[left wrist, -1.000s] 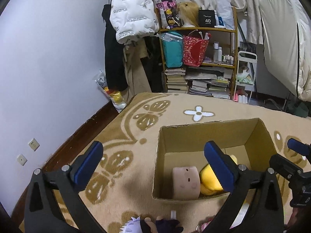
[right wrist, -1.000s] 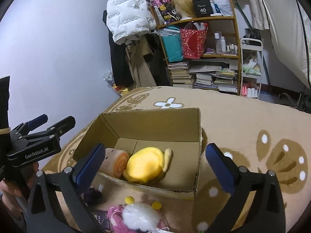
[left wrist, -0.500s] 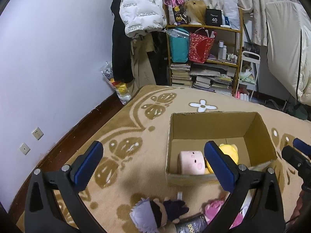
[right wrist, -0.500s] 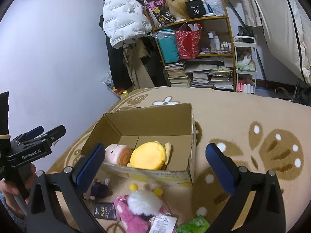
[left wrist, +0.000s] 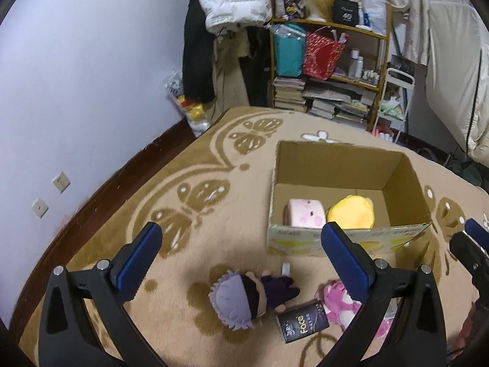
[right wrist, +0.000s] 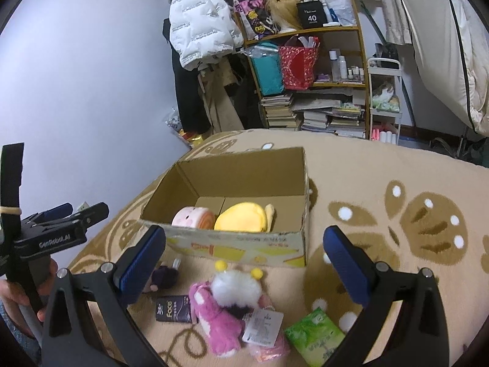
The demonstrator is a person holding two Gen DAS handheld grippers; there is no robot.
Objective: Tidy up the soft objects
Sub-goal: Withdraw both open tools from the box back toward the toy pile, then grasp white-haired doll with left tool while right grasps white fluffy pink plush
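An open cardboard box [left wrist: 324,244] [right wrist: 238,246] sits on the carpet. Inside lie a pink roll plush [left wrist: 304,212] [right wrist: 191,218] and a yellow plush [left wrist: 351,214] [right wrist: 243,217]. In front of the box lie a purple-haired doll [left wrist: 241,298] [right wrist: 162,276], a pink and white plush [left wrist: 339,301] [right wrist: 226,309], a black tissue pack [left wrist: 302,325] [right wrist: 172,309] and a green tissue pack [right wrist: 314,335]. My left gripper [left wrist: 244,263] is open and empty above the doll. My right gripper [right wrist: 244,267] is open and empty above the pink plush.
The beige patterned carpet [left wrist: 189,195] covers the floor. A shelf [left wrist: 330,70] with books, bags and bottles stands at the back. A white jacket [right wrist: 201,21] hangs to its left. The wall [left wrist: 76,91] is on the left. A white cart [right wrist: 383,98] stands beside the shelf.
Both grippers have pulled back and up from the box. The toys and packs on the carpet in front of the box have come into view.
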